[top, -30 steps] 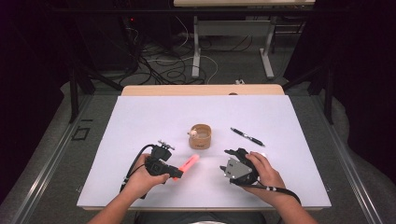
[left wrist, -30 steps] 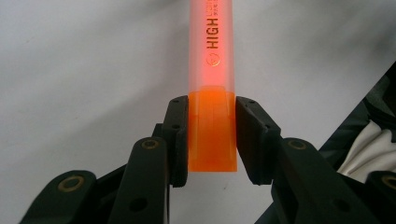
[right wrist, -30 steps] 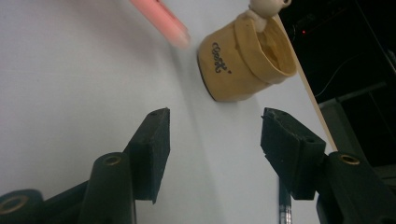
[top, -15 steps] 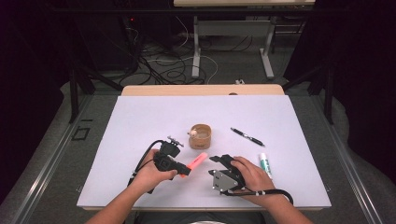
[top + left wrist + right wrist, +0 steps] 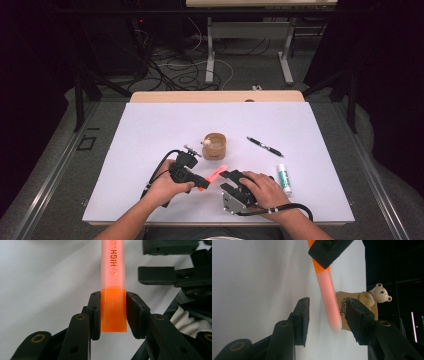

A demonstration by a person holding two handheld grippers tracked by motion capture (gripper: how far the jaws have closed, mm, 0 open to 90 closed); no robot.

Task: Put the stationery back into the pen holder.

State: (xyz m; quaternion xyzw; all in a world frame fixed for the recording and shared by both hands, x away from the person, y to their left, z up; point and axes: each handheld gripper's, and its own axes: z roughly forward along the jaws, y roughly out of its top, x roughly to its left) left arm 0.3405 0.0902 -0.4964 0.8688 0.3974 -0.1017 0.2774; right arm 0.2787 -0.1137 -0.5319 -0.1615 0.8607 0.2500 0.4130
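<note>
Probably light, stiff and slick, the highlighter (image 5: 112,270) sits clamped at its orange end in the left gripper (image 5: 113,315), while the right gripper (image 5: 325,320), jaws just closing but untouching, should take its pale cap.

white table (image 5: 150,135) | on it: bear cup (image 5: 215,146), black pen (image 5: 264,146), glue stick (image 5: 284,178)

Both grippers are matte black. The left gripper (image 5: 113,315) has flat rectangular pads, brass-ringed pivot screws on its linked arms and a looping black cable. The right gripper (image 5: 325,322) matches, with a grey metal plate and cable; forearms are bare.
</note>
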